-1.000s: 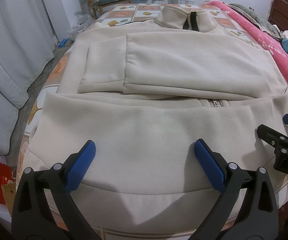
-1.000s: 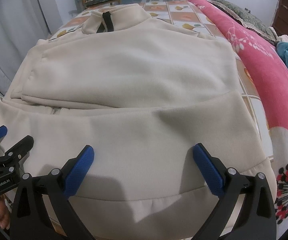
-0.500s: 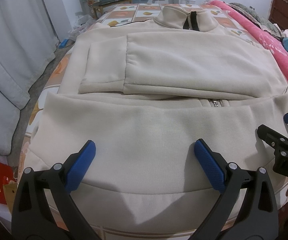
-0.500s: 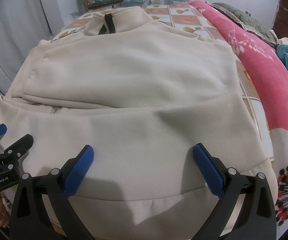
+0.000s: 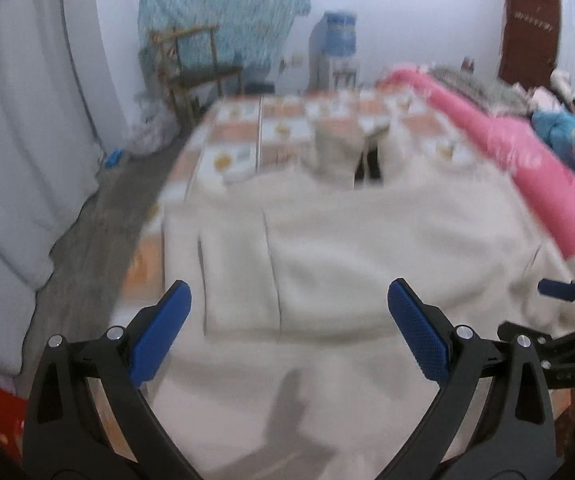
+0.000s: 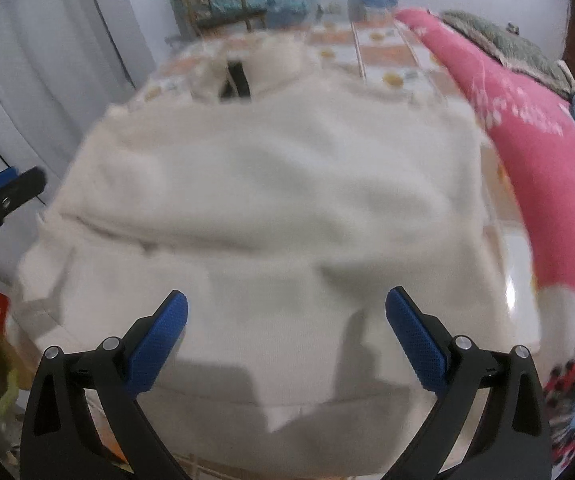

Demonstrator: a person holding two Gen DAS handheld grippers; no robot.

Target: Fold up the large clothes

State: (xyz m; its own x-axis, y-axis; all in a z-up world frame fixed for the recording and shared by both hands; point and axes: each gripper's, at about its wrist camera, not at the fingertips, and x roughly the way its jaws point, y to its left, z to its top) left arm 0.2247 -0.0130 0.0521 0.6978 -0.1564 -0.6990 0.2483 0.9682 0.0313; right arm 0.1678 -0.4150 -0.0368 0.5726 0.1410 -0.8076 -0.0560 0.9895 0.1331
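Note:
A cream zip-up sweatshirt (image 5: pixel 367 248) lies flat on the patterned bed, collar at the far end, sleeves folded across its chest; it also fills the right wrist view (image 6: pixel 279 200). My left gripper (image 5: pixel 289 330) is open and empty above the near hem on the left side. My right gripper (image 6: pixel 286 330) is open and empty above the near hem on the right side. The right gripper shows at the right edge of the left wrist view (image 5: pixel 567 300). Both views are motion-blurred.
A pink floral blanket (image 6: pixel 547 152) runs along the bed's right side. White curtains (image 5: pixel 19 160) hang on the left, with grey floor beside the bed. A wooden chair (image 5: pixel 195 68) and a water dispenser (image 5: pixel 333 52) stand at the far wall.
Both grippers have lifted and tilted upward, staying open; more of the room's far wall shows and the sweatshirt sits lower and farther in both views.

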